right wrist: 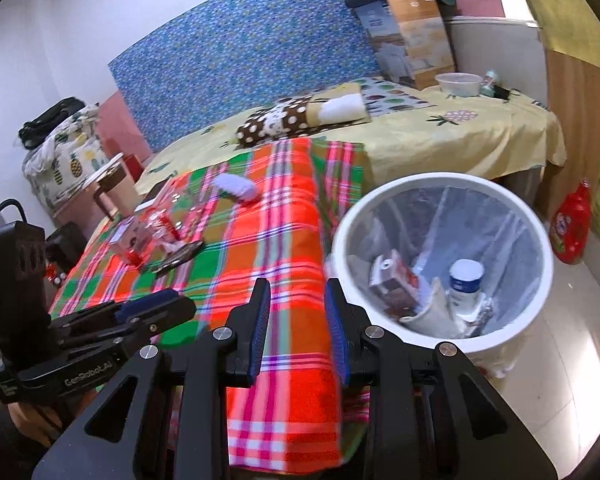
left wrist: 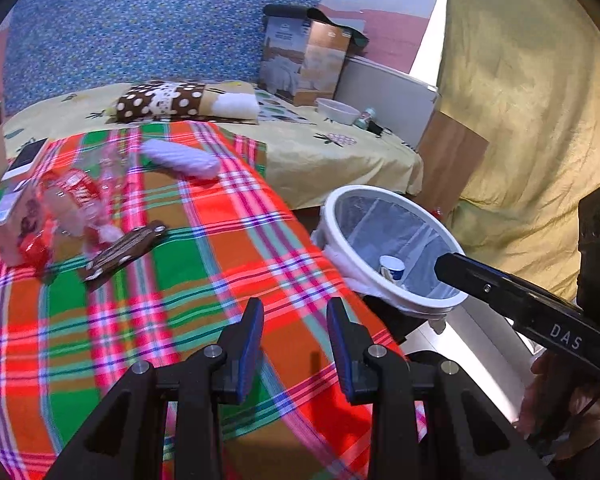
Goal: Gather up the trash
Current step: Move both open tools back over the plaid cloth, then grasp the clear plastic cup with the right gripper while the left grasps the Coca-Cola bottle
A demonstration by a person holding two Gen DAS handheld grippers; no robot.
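A: Surface?
B: Plaid cloth [left wrist: 228, 240], woven, red/green/orange. Trash pile far left: crumpled clear plastic bottle [left wrist: 76, 200], small carton [left wrist: 14, 224], flat dark wrapper [left wrist: 124, 246], fuzzy white roll [left wrist: 180, 158] apart from them
A: Bin?
B: One round white bin [right wrist: 444, 258], clear liner, beside the cloth edge. Inside: carton, blue-capped white bottle, crumpled bits
A: Grippers?
B: Left gripper [left wrist: 294, 344] and right gripper [right wrist: 296, 328] both partly open, blue ribbed pads, holding nothing, over the cloth
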